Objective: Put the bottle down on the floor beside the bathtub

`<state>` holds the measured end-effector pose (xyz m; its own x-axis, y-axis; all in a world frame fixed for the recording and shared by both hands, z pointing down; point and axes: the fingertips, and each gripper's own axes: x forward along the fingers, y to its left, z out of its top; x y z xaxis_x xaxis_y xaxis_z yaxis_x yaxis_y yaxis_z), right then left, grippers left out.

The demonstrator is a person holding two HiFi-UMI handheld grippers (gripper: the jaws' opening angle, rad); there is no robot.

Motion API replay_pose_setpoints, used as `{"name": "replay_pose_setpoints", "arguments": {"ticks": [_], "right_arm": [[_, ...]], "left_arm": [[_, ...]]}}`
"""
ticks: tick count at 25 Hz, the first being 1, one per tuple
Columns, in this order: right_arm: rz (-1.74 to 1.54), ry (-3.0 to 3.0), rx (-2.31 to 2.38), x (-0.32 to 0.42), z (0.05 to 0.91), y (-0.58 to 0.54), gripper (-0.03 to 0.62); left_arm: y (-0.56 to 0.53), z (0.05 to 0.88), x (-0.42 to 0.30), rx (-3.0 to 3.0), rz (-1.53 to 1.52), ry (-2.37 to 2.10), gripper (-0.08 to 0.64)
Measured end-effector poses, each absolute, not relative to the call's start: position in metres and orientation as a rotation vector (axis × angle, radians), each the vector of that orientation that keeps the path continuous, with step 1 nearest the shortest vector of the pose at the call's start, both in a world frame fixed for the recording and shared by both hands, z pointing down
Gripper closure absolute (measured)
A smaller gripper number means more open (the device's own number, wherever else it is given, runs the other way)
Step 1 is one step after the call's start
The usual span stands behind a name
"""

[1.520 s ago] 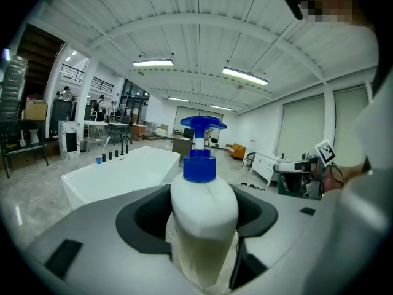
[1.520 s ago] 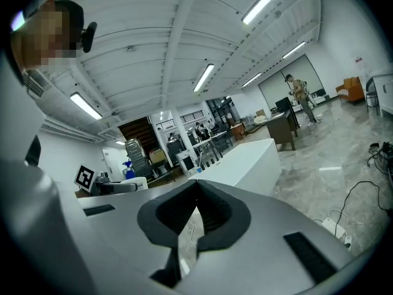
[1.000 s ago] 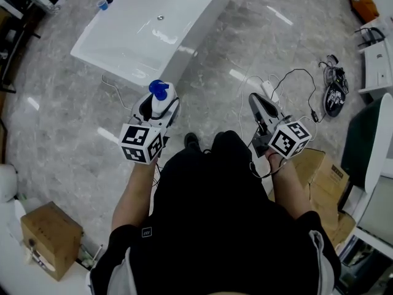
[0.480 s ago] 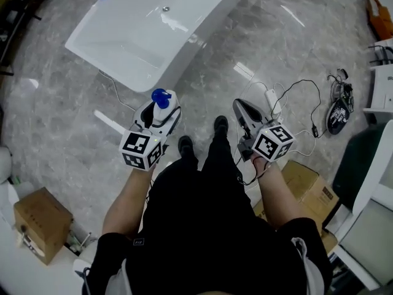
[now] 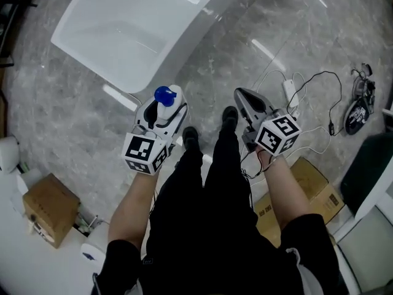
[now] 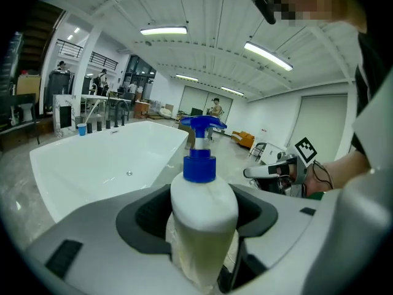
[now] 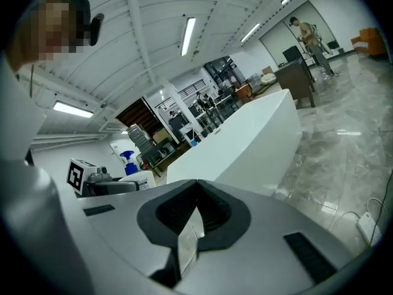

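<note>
I have stepped nearer the bathtub (image 5: 116,39) this past second; my left gripper (image 5: 163,108) keeps its jaws clamped on the upright bottle (image 6: 204,209), above the floor (image 5: 73,125); right gripper (image 5: 244,98) jaws together, empty; set-down likely follows.

The person wears a black short-sleeved top (image 5: 206,251), black trousers (image 5: 212,183) and black shoes (image 5: 229,114); the grey-white left gripper (image 5: 163,101) and right gripper (image 5: 241,94) each carry a black-and-white marker cube (image 5: 145,153).
</note>
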<state>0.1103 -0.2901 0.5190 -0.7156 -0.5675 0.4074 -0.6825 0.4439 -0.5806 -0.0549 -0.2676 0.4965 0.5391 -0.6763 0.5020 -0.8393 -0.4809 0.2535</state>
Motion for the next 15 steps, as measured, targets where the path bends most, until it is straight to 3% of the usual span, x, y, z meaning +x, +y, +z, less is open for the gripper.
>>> {"name": "replay_pose_setpoints", "arguments": {"ticks": [15], "right_arm": [[1.231, -2.444, 0.997, 0.106, 0.716, -0.338, 0.565]], "left_arm": [[-0.325, 0.691, -0.042, 2.133, 0.513, -1.225, 0.281]]}}
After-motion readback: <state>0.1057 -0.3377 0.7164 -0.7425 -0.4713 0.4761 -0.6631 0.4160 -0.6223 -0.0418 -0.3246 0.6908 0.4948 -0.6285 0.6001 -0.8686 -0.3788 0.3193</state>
